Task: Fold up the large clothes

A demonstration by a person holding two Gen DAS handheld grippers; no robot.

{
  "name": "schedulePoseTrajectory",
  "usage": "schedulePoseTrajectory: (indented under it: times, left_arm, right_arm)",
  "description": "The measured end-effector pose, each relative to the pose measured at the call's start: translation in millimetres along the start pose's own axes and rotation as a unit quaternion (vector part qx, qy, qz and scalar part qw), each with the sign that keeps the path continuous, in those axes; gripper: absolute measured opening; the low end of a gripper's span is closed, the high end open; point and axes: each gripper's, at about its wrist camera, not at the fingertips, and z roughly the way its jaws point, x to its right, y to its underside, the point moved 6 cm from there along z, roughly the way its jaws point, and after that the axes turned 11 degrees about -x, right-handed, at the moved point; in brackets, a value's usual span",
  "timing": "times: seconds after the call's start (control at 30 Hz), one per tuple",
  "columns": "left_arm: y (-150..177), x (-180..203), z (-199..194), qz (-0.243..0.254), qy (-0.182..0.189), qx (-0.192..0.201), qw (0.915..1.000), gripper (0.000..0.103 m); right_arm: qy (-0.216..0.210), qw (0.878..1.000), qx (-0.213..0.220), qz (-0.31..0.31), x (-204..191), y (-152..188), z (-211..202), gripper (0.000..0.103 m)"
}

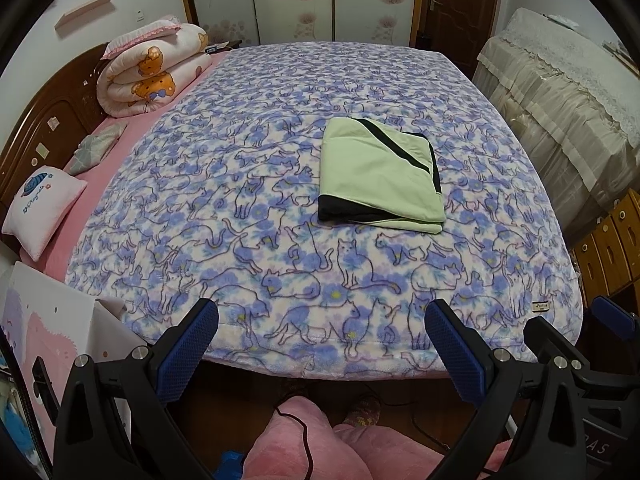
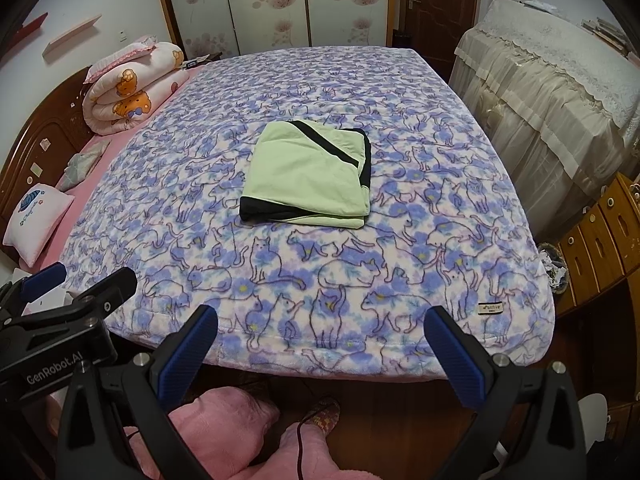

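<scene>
Your left gripper (image 1: 322,316) is spread wide, nothing between the fingers, hanging off the near edge of the bed (image 1: 280,364). Right gripper (image 2: 320,316) same: fingers apart, empty, also just off the near edge. In the right wrist view you can see the left gripper at the lower left, beside the bed's near-left corner.

The green garment (image 1: 380,176) w/ black trim lies folded into a compact rectangle on the cat-print blanket (image 1: 240,200), roughly mid-bed, a bit toward the right edge, well apart from both grippers. Its black band faces the near edge.

Rolled quilt (image 1: 152,72) and small pink pillow (image 1: 44,208) sit along the left edge by the headboard (image 1: 52,120).
</scene>
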Motion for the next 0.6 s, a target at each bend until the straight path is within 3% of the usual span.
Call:
schedulePoseTrajectory:
  times: [0.6]
  left_arm:
    - [-11.8,2.7,-4.5,0.011,-0.009,0.017,0.9998,0.102]
  right_arm:
    - [0.000,1.000,0.005,0.001,12.1,-14.0,-3.4,0.103]
